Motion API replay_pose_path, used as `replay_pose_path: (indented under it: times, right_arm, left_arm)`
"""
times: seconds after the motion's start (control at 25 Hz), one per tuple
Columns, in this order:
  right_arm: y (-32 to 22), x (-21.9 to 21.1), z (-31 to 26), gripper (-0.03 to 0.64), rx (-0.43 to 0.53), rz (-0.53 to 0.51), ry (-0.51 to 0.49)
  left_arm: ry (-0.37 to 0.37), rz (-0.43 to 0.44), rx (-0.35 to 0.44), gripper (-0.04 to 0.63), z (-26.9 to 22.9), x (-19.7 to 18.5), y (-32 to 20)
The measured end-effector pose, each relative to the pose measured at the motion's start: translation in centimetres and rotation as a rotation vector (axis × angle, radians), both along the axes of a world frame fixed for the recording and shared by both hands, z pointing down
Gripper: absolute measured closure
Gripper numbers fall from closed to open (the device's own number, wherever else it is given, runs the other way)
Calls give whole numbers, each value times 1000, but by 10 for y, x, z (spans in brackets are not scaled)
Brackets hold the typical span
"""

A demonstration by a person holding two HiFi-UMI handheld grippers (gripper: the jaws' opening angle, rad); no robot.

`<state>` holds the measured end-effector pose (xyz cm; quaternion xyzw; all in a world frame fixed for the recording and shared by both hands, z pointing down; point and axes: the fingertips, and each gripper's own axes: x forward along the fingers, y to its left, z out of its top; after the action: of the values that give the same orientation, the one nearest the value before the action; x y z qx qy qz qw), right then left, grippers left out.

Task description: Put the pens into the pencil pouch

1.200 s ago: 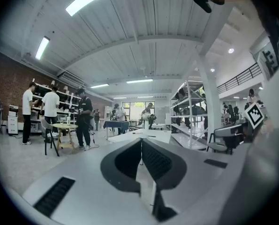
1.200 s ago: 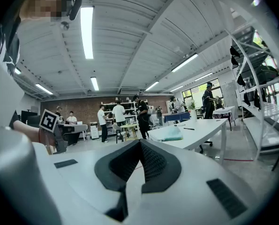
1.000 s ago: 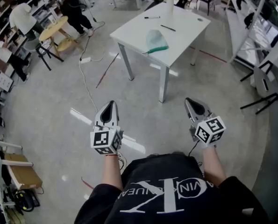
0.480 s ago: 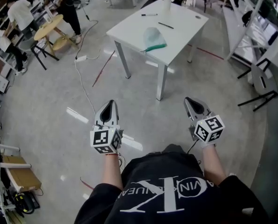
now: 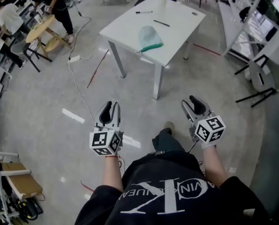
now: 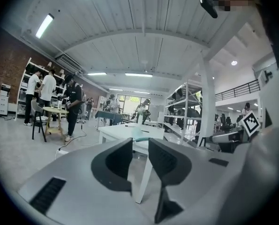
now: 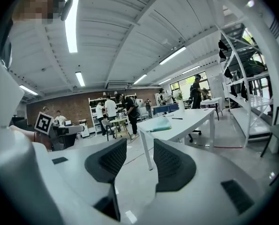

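The white two-jaw left gripper (image 5: 109,108) and right gripper (image 5: 195,103), low in the frame, have just been opening; both stand released, nothing between their jaws. I'd call this the approach: next comes closing on the white rectangular table (image 5: 181,32) at upper centre. There, well apart from both, lie the pale teal fabric pencil pouch (image 5: 148,36) and, beyond it, two slim black pens (image 5: 162,23).

Black T-shirt (image 5: 177,182), white left tongs (image 5: 111,108), right tongs (image 5: 191,104)
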<state>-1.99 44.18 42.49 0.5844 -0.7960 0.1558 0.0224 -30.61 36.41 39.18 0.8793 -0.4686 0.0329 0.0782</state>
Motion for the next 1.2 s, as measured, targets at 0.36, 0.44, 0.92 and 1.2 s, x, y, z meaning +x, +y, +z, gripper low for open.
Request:
replay_pose_path:
  times: [0.36,0.44,0.92,1.2]
  right_arm:
    - [-88,24,5,428,-23,-25,-7]
    - [-110,27,4,428,-28,-48,4]
    - [-205,63,10,428,-73,-111,-2]
    - [-246,86,19,428,-88,-147,-7]
  left_arm:
    - [-16,-14,-10,500,5,25,-82]
    - [-7,-28,-15,500,2,31,-102]
    - [-13,-54,-38,500,0,80,-187]
    - [-35,-55,-50,500,6,111,-228]
